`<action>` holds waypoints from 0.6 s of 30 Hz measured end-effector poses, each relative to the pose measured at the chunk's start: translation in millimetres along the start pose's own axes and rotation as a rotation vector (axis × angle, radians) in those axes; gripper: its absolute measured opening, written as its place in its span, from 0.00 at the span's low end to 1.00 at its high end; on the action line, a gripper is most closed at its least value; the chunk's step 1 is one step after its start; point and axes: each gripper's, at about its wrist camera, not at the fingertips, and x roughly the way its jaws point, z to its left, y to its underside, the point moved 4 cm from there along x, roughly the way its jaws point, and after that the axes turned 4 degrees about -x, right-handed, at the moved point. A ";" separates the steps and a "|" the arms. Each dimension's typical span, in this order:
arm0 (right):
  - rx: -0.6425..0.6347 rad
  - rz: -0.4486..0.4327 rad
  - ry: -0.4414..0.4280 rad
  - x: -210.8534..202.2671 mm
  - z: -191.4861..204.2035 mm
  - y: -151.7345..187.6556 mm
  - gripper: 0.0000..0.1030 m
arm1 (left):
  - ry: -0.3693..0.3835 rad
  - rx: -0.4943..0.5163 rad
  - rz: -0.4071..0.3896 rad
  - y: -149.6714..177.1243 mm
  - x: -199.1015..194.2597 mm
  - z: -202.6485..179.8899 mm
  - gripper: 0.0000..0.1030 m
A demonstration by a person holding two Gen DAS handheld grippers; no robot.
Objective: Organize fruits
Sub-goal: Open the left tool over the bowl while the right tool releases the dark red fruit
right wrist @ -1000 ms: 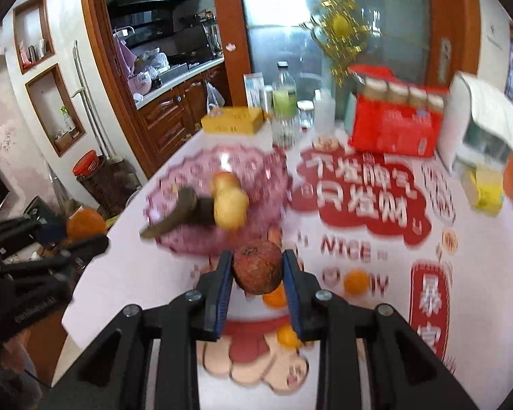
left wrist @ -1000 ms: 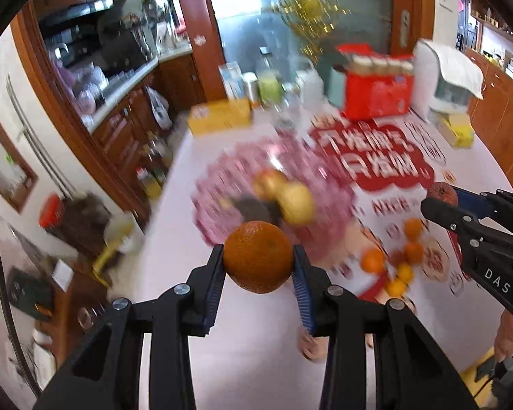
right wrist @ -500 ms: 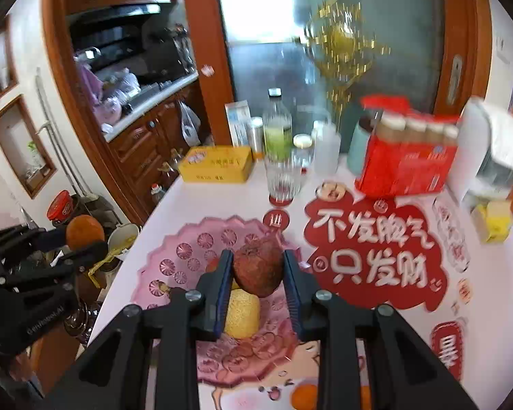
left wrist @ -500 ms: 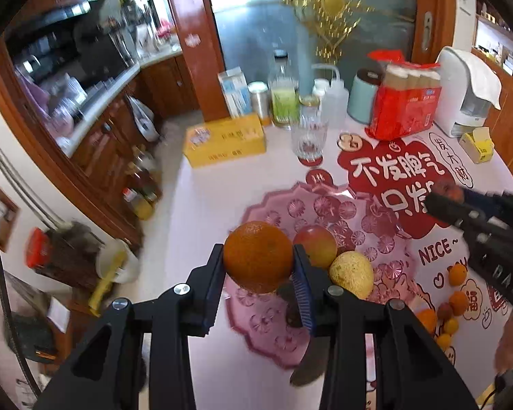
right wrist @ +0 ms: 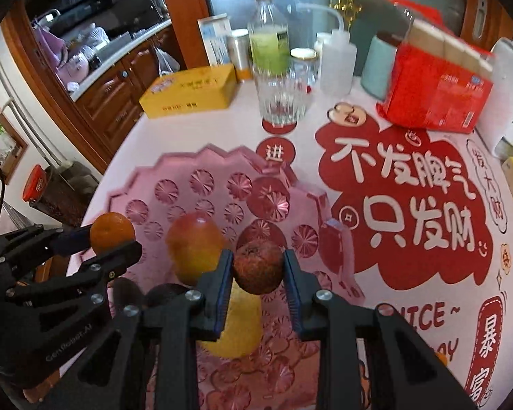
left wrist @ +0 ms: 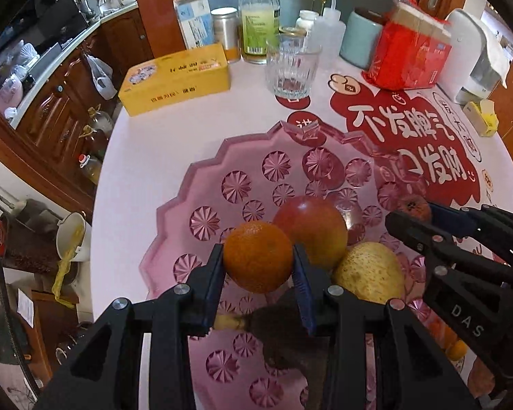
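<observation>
My left gripper (left wrist: 258,266) is clamped on an orange (left wrist: 258,256), held above the near part of the pink tray (left wrist: 201,184), just in front of the red apple (left wrist: 311,230) and beside the yellow pear (left wrist: 369,276) already lying there. My right gripper (right wrist: 256,270) is clamped on a small brownish-red fruit (right wrist: 256,263), which hangs over the tray's right half, near its scalloped right edge.

I judge this to be the placing step: both fruits are carried over the tray and not yet set down. Next I need to lower each one into a bare spot, clear of the apple and pear, and part the fingers gently so nothing rolls.

On the right gripper's body I read "DAS" in the left view; the left gripper's body shows lettering I cannot read surely. The tablecloth (right wrist: 403,191) bears large white Chinese characters on red, "不发脾气 只发财", plus "NICE ~" towards its near edge. Towards the table's far edge, the yellow box (left wrist: 178,80) and the bottle (left wrist: 258,20) carry print too small to read.
</observation>
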 end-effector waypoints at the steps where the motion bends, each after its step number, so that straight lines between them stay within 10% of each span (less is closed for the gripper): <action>1: 0.000 0.005 0.000 3.0 -0.1 -0.4 0.29 | 0.002 -0.002 0.003 -1.0 4.1 0.3 0.36; 18: 0.009 -0.011 -0.011 10.8 3.7 -1.6 0.45 | -0.060 -0.020 -0.070 2.4 -18.4 9.9 0.75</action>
